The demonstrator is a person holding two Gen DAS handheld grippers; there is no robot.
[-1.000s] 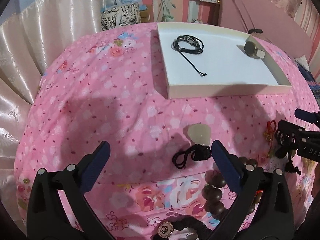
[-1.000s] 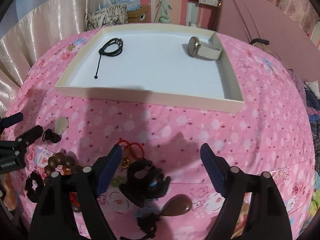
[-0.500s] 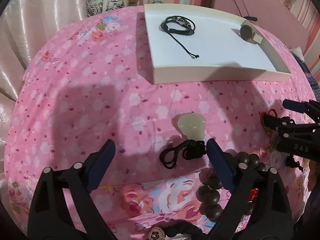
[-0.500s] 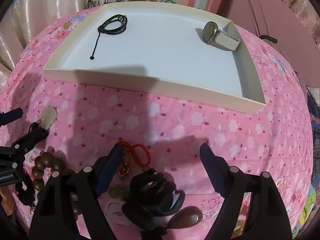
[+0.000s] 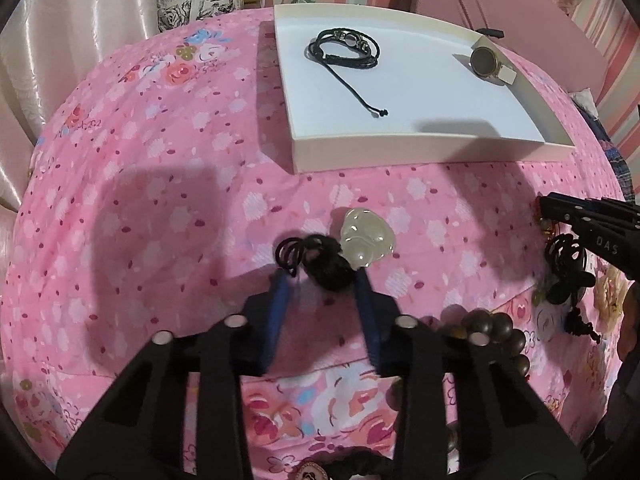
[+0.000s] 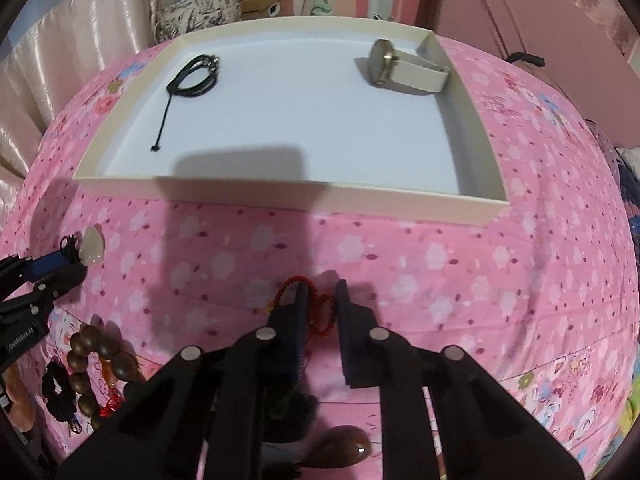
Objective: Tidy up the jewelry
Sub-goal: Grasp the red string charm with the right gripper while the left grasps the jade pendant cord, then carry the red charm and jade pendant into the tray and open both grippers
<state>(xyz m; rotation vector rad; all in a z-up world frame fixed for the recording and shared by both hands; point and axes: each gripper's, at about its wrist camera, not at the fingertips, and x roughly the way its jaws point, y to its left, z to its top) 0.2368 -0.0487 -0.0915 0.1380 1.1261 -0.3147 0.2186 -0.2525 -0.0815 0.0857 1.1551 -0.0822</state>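
Note:
On the pink floral bedspread lies a pale jade pendant (image 5: 366,236) with a black knotted cord (image 5: 328,268). My left gripper (image 5: 324,276) points down at it, jaws closing, pads pressing the cord knot from both sides. My right gripper (image 6: 322,294) is closing on a red cord charm (image 6: 322,312), which sits between its pads. Each gripper shows at the edge of the other's view: the right gripper (image 5: 560,210) and the left gripper (image 6: 74,266). Further back, a white tray (image 6: 280,194) holds a black cord bracelet (image 6: 196,76) and a white-strapped watch (image 6: 400,68).
A brown wooden bead bracelet (image 6: 92,356), a black scrunchie (image 6: 58,392), a brown teardrop pendant (image 6: 344,452) and a black claw clip (image 5: 568,272) lie near the bed's front edge. A patterned bag (image 5: 200,0) and cream curtains stand behind; a pink board leans at right.
Both grippers came down toward the bedspread and their jaws swung in from wide open. The left now pinches the pendant's black cord, the right the red cord.

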